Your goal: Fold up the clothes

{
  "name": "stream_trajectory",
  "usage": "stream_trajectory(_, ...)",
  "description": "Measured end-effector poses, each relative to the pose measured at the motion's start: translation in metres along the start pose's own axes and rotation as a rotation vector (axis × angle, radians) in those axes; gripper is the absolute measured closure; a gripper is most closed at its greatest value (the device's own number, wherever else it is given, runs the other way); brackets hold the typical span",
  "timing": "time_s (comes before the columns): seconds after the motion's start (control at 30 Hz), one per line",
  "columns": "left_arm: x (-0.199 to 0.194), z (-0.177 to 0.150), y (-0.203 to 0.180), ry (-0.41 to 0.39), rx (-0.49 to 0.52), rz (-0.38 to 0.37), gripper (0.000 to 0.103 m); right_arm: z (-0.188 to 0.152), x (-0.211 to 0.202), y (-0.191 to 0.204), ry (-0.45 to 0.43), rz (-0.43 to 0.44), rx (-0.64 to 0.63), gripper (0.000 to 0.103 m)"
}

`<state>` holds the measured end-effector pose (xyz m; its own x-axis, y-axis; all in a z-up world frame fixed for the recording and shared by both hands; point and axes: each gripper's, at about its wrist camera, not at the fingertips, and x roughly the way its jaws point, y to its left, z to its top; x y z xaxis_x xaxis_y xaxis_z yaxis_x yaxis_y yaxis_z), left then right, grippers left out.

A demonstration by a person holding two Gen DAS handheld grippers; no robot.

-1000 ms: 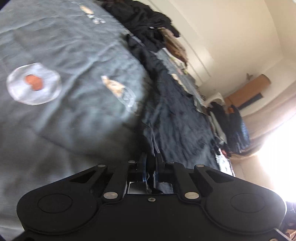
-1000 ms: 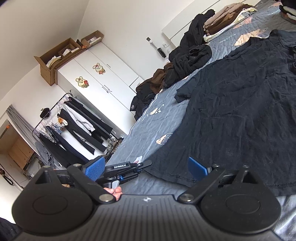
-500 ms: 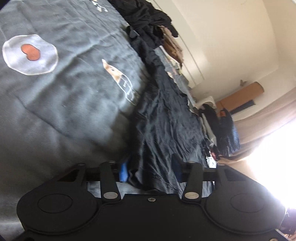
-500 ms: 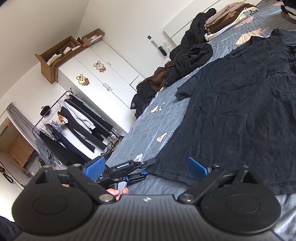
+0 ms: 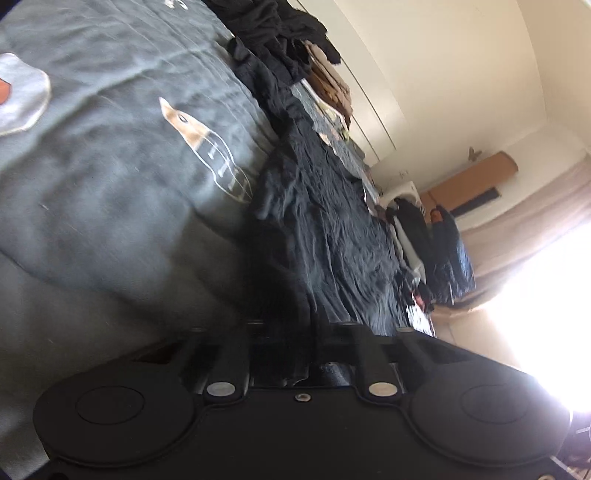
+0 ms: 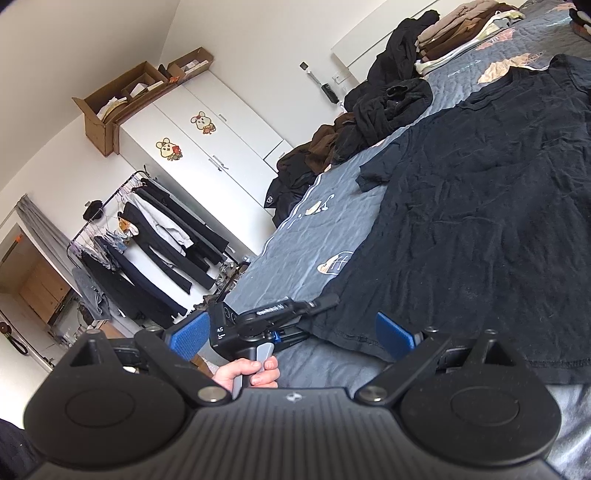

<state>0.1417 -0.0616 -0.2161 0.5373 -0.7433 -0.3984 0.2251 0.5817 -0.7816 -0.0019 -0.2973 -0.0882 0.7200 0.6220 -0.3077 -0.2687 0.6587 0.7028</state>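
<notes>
A black T-shirt point(image 6: 480, 221) lies spread flat on the grey bed cover point(image 6: 325, 236). My left gripper point(image 6: 325, 302) sits at the shirt's lower left hem corner, with a person's hand point(image 6: 251, 373) on its trigger. In the left wrist view the shirt point(image 5: 332, 240) runs away from the left gripper point(image 5: 314, 328). That gripper's jaws are closing, with the dark hem pinched between them. My right gripper point(image 6: 291, 334) hangs open just short of the hem, and nothing is between its blue pads point(image 6: 393, 336).
Heaps of dark clothes point(image 6: 388, 107) and a folded stack point(image 6: 461, 29) lie at the far end of the bed. A white wardrobe point(image 6: 207, 147) and a clothes rack point(image 6: 147, 240) stand beyond the bed's left side. A chair draped with garments point(image 5: 436, 240) stands by the bright window.
The left gripper's jaws spread, slid forward around the shirt's hem and came together on it. The right gripper stayed where it was, open.
</notes>
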Motion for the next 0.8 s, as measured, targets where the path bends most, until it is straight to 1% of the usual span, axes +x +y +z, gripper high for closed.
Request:
stream_trajectory(0.13, -0.016, 0.003, 0.000, -0.020, 0.017, -0.001, 0.092, 0.001, -0.002, -0.001, -0.004, -0.003, 0.003, 0.007)
stream_trajectory(0.2, -0.023, 0.006, 0.005, -0.023, 0.015, 0.023, 0.095, 0.001, -0.002, -0.001, -0.005, -0.001, 0.002, 0.007)
stream_trajectory(0.3, -0.028, 0.011, 0.016, -0.014, -0.001, 0.072, 0.096, 0.001, -0.003, -0.001, -0.007, 0.002, -0.002, 0.007)
stream_trajectory(0.4, -0.030, 0.008, 0.018, -0.006, 0.020, 0.084, 0.097, 0.002, -0.005, -0.002, -0.012, 0.000, 0.001, 0.007)
stream_trajectory(0.47, -0.032, 0.007, 0.019, -0.008, 0.022, 0.079, 0.099, 0.002, -0.007, -0.003, -0.017, -0.003, 0.004, 0.007)
stream_trajectory(0.7, -0.037, 0.011, 0.002, -0.046, 0.102, 0.086, 0.100, 0.002, -0.007, -0.002, -0.016, -0.006, 0.002, 0.007)
stream_trajectory(0.8, -0.035, 0.011, -0.004, -0.030, 0.132, 0.092, 0.100, 0.003, -0.009, -0.002, -0.020, -0.006, 0.002, 0.007)
